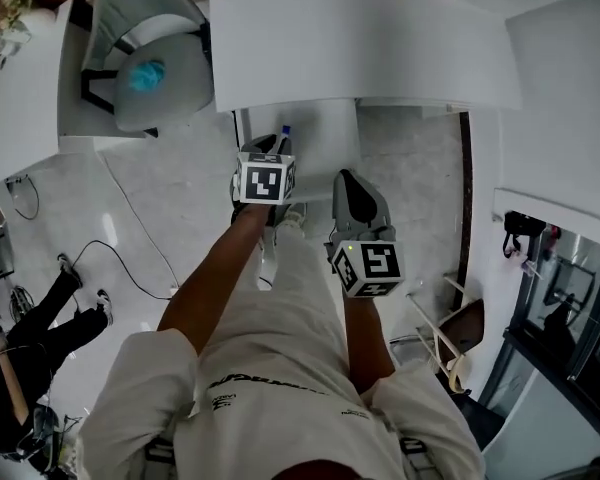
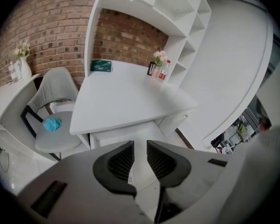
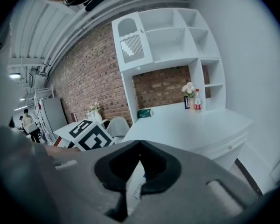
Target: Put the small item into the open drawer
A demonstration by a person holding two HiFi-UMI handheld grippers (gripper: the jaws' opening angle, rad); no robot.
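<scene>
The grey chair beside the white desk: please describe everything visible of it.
The chair is a pale grey shell with a curved back and a dark frame at its side. It stands upright on the pale floor, left of the white desk in the head view. A crumpled bright blue item lies on its seat; nothing else touches it.

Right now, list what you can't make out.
Item in left gripper: left gripper view, jaws hide all but a white strip.
White piece below right gripper tips: right gripper view, held or not unclear.
Blue thing on chair: head view, too small.
</scene>
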